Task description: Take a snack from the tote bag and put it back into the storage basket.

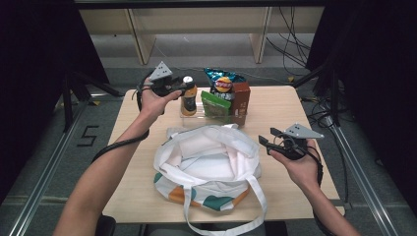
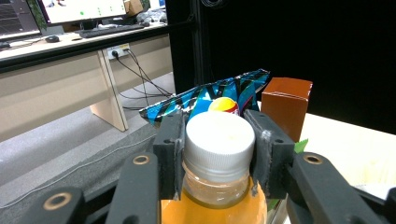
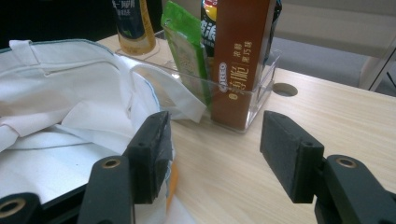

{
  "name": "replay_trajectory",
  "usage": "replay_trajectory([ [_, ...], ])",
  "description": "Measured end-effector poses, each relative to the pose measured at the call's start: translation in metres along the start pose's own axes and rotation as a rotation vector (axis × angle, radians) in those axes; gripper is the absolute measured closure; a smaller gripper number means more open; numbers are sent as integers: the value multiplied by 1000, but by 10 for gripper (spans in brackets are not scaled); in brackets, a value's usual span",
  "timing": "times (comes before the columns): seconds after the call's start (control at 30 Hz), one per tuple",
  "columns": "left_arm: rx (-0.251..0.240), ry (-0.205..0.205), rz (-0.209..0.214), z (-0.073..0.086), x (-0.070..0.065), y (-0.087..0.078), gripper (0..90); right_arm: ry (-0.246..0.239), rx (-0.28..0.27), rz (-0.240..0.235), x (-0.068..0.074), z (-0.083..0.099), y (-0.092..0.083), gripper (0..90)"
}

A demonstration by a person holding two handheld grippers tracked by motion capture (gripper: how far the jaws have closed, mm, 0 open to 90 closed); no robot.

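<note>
Four items stand in the clear tray on the worktop, none yet in the open bag, so packing looks barely begun. Left tool is clamped on the white cap of the bottle, at the tray's left end, forearm stretched forward. Right tool hovers beside the bag, jaws wide, holding nothing, palm up.

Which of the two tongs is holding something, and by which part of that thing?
The left tongs hold the orange drink bottle by its white cap, one pad on each side. The right tongs stand open over the table, holding nothing.
</note>
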State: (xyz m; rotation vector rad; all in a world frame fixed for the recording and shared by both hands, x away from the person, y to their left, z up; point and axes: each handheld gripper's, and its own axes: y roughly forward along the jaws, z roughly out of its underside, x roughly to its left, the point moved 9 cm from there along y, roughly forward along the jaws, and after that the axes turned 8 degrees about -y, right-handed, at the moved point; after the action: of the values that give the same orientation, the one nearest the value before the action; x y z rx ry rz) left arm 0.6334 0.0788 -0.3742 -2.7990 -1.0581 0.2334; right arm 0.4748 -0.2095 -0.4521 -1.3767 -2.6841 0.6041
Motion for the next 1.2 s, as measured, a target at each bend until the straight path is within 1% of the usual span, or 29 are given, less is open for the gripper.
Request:
replay_trajectory([
  [0.03, 2, 0, -2, 0, 1, 0, 588, -7, -7, -5, 0, -1, 0, 434],
  [0.07, 1, -1, -3, 0, 1, 0, 588, -15, -11, 5, -2, -1, 0, 434],
  [0.13, -1, -5, -5, 1, 2, 1, 588, -17, 4, -2, -2, 0, -1, 434],
  [0.2, 2, -4, -5, 2, 2, 1, 589, 19, 22, -13, 2, 1, -2, 434],
  [0.23, 2, -6, -5, 2, 2, 1, 588, 9, 9, -9, 1, 0, -1, 434],
  [0.3, 5, -1, -5, 3, 3, 1, 588, -1, 3, -5, 0, 0, 0, 434],
  [0.4, 6, -8, -8, 4, 4, 2, 588, -16, -4, 0, -1, -1, 0, 434],
  [0.47, 6, -8, -7, 4, 4, 2, 588, -17, 0, -3, -1, 0, 0, 434],
  [0.5, 6, -8, -7, 4, 4, 2, 588, -9, -10, 2, -1, 0, 1, 434],
  [0.53, 7, -7, -6, 4, 4, 2, 588, -14, -20, 8, -2, -1, 2, 434],
  [0.57, 8, -5, -6, 4, 4, 2, 588, -15, 1, -6, -1, 0, 0, 434],
  [0.6, 9, -3, -6, 5, 4, 3, 588, -15, -1, -1, -1, 0, 0, 434],
  [0.63, 9, -4, -6, 5, 4, 3, 588, -2, -3, -1, 0, 0, 0, 434],
  [0.67, 8, -6, -7, 5, 4, 3, 588, -5, -2, -1, 0, 0, 0, 434],
  [0.73, 8, -9, -7, 5, 4, 4, 588, -11, -19, 8, -1, -1, 2, 434],
  [0.77, 10, -7, -6, 6, 4, 4, 588, -13, -17, 8, -1, -1, 1, 434],
  [0.8, 10, -5, -6, 6, 4, 5, 588, -6, -2, -1, 0, 0, 0, 434],
  [0.83, 10, -10, -7, 6, 4, 5, 588, -17, 0, -4, -1, 0, 0, 434],
  [0.93, 10, -8, -4, 7, 4, 6, 588, -17, -5, -3, -1, 0, 0, 434],
  [0.97, 11, -9, -5, 7, 4, 6, 589, -14, -19, 7, -2, -1, 2, 434],
  [1.0, 12, -12, -6, 8, 4, 6, 588, 15, -3, -5, 1, 0, 1, 434],
  [1.07, 13, -13, -6, 9, 5, 6, 588, 8, 13, -15, 1, 2, 1, 434],
  [1.1, 14, -10, -5, 9, 5, 6, 588, 16, 10, -7, 2, 1, 1, 434],
  [1.13, 13, -16, -9, 10, 6, 6, 588, 13, -6, 0, 1, 0, 1, 434],
  [1.17, 14, -13, -10, 10, 6, 6, 588, -1, -8, -3, 1, 0, 2, 434],
  [1.2, 12, -17, -10, 10, 6, 6, 588, -2, -9, -2, 0, 0, 2, 435],
])
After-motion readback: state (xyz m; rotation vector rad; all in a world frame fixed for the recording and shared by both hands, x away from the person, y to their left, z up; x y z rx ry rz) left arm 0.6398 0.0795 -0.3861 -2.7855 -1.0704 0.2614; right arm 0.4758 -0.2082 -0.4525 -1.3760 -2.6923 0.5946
